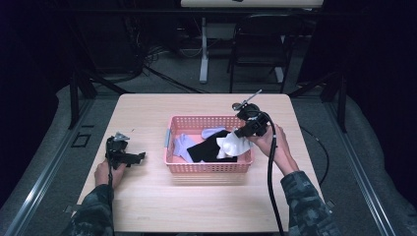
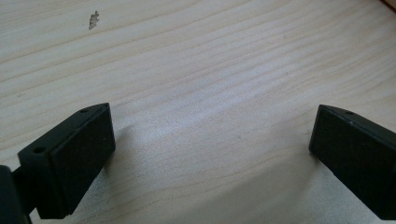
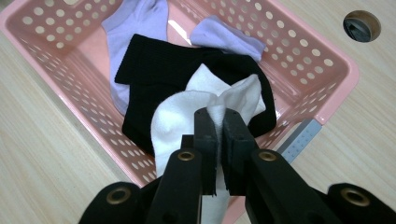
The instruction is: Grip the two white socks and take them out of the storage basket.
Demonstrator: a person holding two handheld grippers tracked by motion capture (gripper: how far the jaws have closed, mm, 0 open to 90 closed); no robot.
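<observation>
A pink perforated basket (image 1: 209,167) (image 3: 322,79) sits mid-table and holds a black sock (image 1: 205,150) (image 3: 159,70) and lilac socks (image 1: 182,144) (image 3: 135,23). My right gripper (image 1: 240,132) (image 3: 216,114) hangs over the basket's right part, shut on a white sock (image 1: 231,145) (image 3: 180,116) that droops from its jaws above the black sock. My left gripper (image 1: 140,157) (image 2: 212,140) rests low on the bare wood left of the basket, its jaws wide apart with nothing between them.
The light wooden table (image 1: 147,113) has a round cable hole (image 3: 361,25) near the basket. Beyond the table's far edge stand a chair (image 1: 260,44) and a desk leg (image 1: 203,49) on a dark floor.
</observation>
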